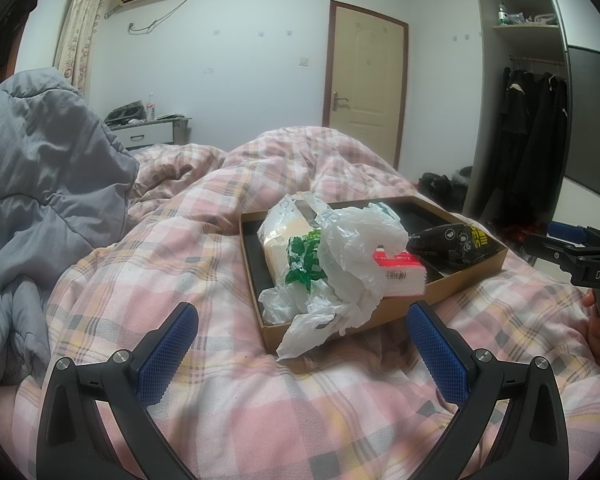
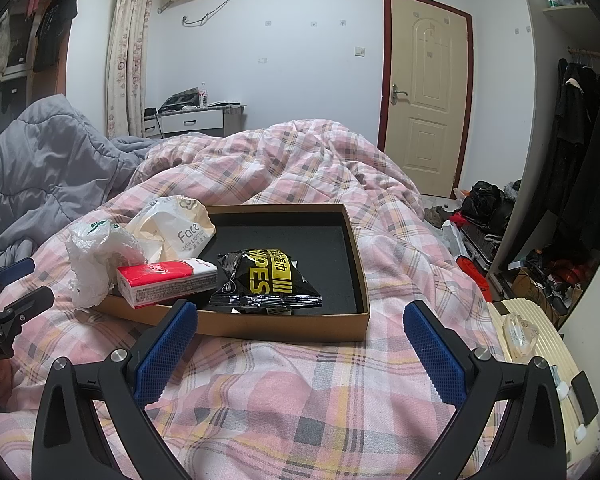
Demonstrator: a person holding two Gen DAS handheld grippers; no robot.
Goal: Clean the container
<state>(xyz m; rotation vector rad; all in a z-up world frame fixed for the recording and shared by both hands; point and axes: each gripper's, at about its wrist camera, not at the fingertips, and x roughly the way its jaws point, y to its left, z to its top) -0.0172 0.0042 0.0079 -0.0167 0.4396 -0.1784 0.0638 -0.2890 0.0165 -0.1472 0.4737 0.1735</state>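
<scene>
Both my left tongs (image 1: pixel 302 346) and right tongs (image 2: pixel 300 344) gape wide and empty, short of the cardboard box (image 2: pixel 284 326) on the bed's plaid duvet (image 2: pixel 260 400). I'd lift the black wipes pack (image 2: pixel 266 280) first, pinching its crimped edge. Only the left view shows the crumpled plastic bag (image 1: pixel 340 264) spilling over the rim; only the right shows the bare black floor.

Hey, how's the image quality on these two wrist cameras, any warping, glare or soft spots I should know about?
Left wrist view: strong fisheye bending of the door, dark corners, soft haze along the right edge, white bag bright but not blown out. Right wrist view: same barrel warp, glossy glare on the wipes pack, box sharp, flat even room light, only faint shadows under the open right gripper.
</scene>
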